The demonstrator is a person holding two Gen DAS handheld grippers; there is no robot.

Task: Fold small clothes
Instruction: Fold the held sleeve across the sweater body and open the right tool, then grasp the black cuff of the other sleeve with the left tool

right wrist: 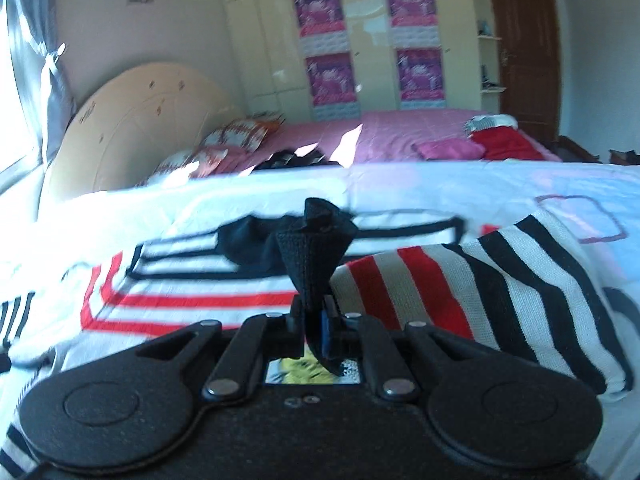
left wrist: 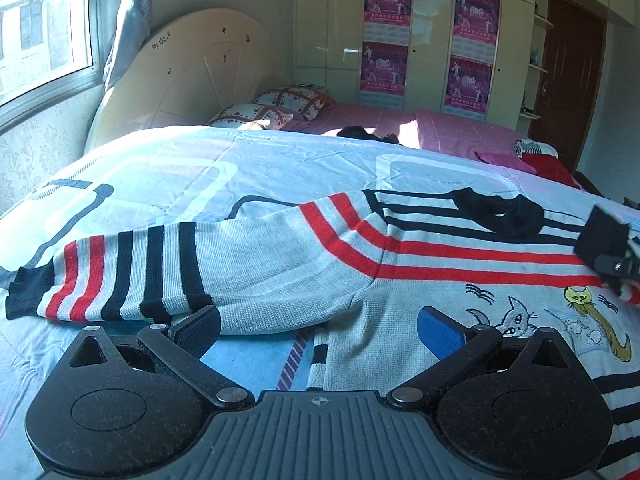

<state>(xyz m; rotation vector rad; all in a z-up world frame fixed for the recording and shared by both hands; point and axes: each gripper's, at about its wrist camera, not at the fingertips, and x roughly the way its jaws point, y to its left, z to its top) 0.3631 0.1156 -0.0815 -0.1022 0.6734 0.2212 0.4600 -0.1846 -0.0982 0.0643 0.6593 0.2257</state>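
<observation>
A small knitted sweater, pale grey with red and black stripes and cat pictures on the front, lies flat on a light blue bedspread. Its left sleeve stretches out to the left. My left gripper is open just above the armpit, with nothing between its fingers. My right gripper is shut on the black cuff of the right sleeve, which is lifted and drawn over the body. In the left wrist view the right gripper shows at the right edge, near the black collar.
Beyond the bedspread lies a pink sheet with patterned pillows, a dark garment and a red garment. A curved headboard stands at the left, a wardrobe with posters behind.
</observation>
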